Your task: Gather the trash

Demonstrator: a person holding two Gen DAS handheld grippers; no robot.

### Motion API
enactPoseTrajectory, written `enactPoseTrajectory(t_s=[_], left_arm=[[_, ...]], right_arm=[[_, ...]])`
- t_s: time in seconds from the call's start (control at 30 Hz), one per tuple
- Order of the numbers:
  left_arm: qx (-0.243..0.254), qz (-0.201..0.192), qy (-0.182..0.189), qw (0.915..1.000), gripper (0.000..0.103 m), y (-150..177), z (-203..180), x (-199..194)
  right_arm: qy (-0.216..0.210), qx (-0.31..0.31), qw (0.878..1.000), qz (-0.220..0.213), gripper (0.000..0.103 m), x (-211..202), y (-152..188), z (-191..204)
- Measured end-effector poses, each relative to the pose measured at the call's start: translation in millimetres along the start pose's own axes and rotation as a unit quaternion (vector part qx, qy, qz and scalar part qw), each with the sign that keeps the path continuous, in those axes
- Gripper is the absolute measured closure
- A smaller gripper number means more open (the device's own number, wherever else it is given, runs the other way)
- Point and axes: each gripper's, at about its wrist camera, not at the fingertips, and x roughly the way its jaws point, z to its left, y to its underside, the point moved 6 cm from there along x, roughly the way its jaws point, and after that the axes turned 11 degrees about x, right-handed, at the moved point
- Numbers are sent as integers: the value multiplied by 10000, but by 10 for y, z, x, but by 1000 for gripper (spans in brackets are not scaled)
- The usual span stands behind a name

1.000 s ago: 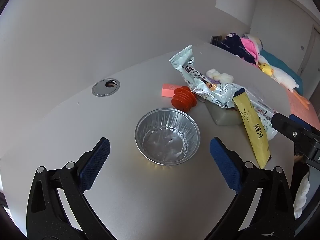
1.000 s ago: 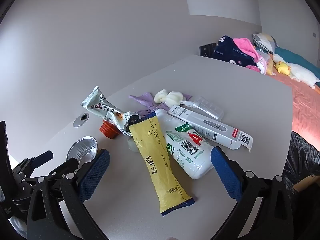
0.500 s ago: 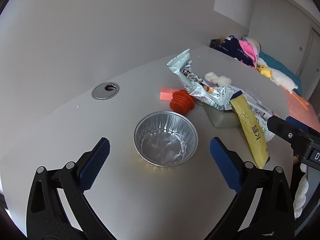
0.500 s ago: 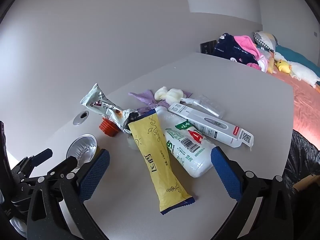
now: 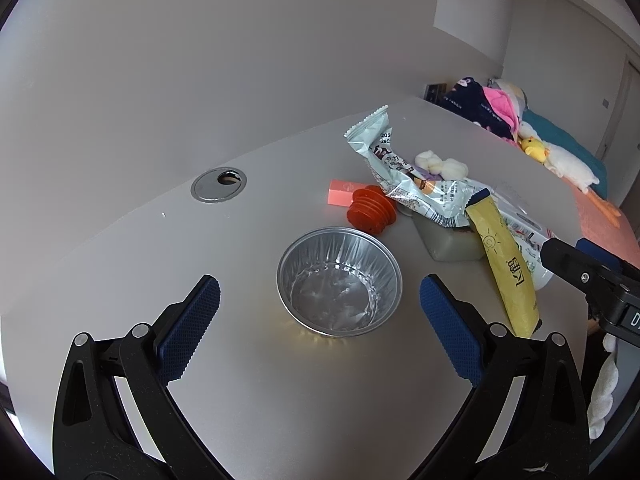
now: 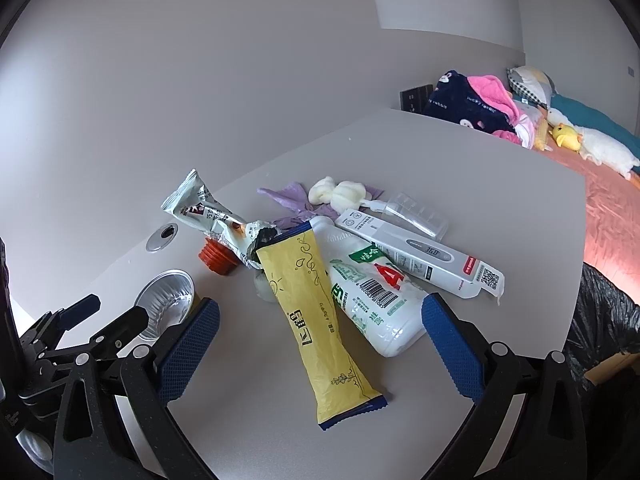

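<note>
A pile of trash lies on the grey table (image 5: 280,400). In the left wrist view my left gripper (image 5: 320,320) is open, its jaws either side of an empty foil cup (image 5: 339,286). Behind the cup lie an orange ribbed cap (image 5: 371,210), a pink eraser (image 5: 340,192) and a silver wrapper (image 5: 400,172). In the right wrist view my right gripper (image 6: 320,340) is open over a yellow sachet (image 6: 316,312) and a white milk bottle (image 6: 372,292). A thermometer box (image 6: 420,258), cotton wad (image 6: 338,194) and purple bag (image 6: 292,200) lie behind.
A cable grommet (image 5: 218,185) sits in the table near the wall. A black trash bag (image 6: 600,320) hangs off the table's right edge. A bed with clothes and a plush duck (image 6: 568,136) stands beyond the table. The left gripper also shows in the right wrist view (image 6: 100,320).
Both grippers have drifted slightly; the left view shifted a little so the foil cup sits more centred between the jaws. Nothing was grasped or moved on the table.
</note>
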Motion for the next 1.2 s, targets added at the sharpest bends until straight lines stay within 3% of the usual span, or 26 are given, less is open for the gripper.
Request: enactPoseTrajectory(t_s=[1.2], left_arm=[[81,45,80,9999,6,27,-34,-13]], right_arm=[[35,-123,9999,-69,2,-43,-2,19]])
